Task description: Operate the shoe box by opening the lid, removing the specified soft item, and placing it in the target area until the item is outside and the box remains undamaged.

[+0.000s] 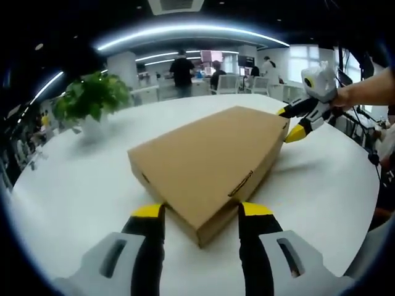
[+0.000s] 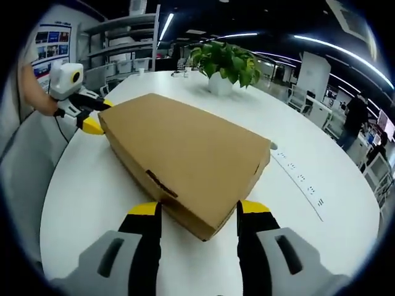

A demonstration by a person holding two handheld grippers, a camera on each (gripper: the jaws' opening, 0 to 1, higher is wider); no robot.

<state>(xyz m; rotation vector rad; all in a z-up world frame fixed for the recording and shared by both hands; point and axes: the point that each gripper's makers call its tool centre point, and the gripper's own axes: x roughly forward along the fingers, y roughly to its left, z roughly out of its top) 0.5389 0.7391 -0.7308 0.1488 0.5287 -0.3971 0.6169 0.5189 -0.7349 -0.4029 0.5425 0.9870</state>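
You are straddling opposite corners of the shut shoe box (lying on the white tabletop) with the left gripper and the right gripper, fingers spread wide.

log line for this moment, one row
stage: pre-open | shoe box: lid closed, on white table | left gripper: open, straddling near corner | right gripper: open, straddling opposite corner | plant: behind box

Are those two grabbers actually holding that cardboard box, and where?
Each gripper straddles an opposite corner of the closed box: left gripper at one end, right gripper at the other. The fingers look open; a firm clamp cannot be told.
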